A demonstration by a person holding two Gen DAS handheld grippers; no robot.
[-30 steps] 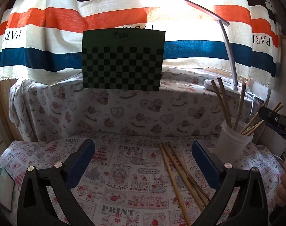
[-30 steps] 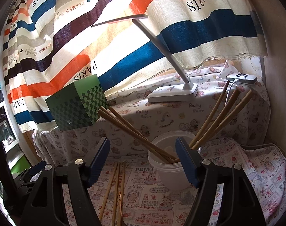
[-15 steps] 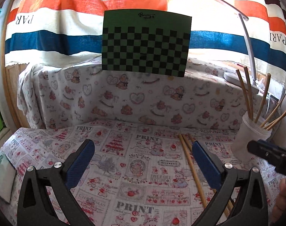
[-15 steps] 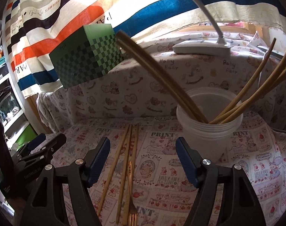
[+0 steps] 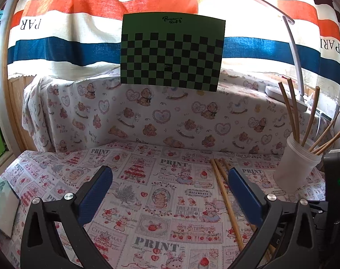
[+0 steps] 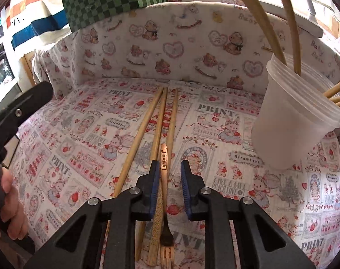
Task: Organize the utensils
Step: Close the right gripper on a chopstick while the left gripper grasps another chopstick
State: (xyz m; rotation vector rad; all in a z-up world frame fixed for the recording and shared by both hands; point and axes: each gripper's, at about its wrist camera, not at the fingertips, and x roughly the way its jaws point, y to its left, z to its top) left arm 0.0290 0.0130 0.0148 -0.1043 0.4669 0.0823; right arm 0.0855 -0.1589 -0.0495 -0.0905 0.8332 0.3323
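You have put several chopsticks in the plastic cup (image 6: 291, 121) already, but three chopsticks (image 6: 145, 132) and a wooden fork (image 6: 164, 179) lie on the worktop (image 6: 80, 134), with your right gripper (image 6: 169, 179) jaws closing narrow around the fork handle and your left gripper (image 5: 170, 192) jaws wide and empty.

Each black plastic two-finger tool, the left tool (image 5: 170, 183) and the right tool (image 6: 169, 179), has triangular cut-outs in its arms, round silver screw heads, and ribbed dark-blue pads (image 6: 153, 188). A small green light glows on the right tool's black body.
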